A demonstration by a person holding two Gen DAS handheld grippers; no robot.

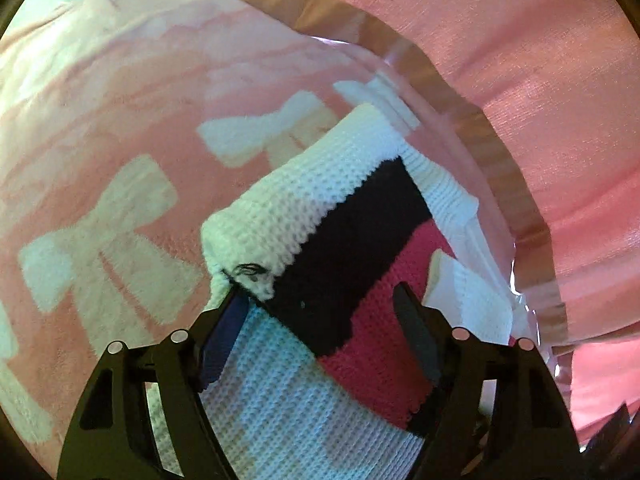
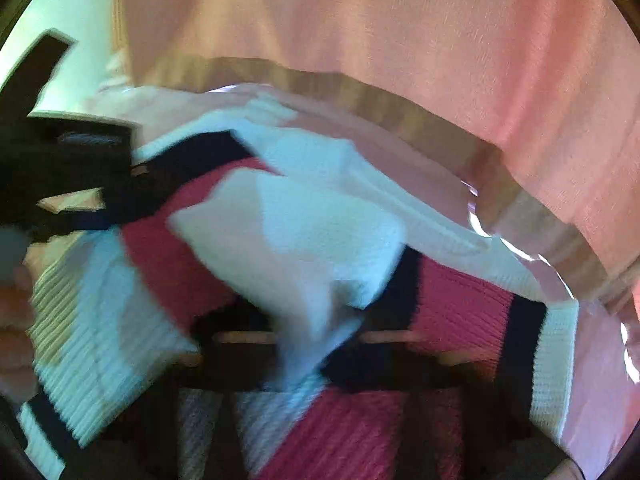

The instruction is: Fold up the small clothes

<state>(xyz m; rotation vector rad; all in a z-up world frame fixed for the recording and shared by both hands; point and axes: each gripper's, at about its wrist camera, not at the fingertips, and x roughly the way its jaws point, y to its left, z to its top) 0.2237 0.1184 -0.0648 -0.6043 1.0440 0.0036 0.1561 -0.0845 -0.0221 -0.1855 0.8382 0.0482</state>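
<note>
Gripping striped knit sweater (image 1: 340, 240), both tools.

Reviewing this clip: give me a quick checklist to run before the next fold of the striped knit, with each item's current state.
1. Left gripper open around the knit sweater: ok, fingers spread, fabric between them.
2. Right gripper holding the white fold: cannot tell, blurred.
3. Sweater on the pink bow blanket: ok.
4. Sweater lying flat: not ok, bunched.
5. Sweater clear of the table edge: cannot tell.
</note>
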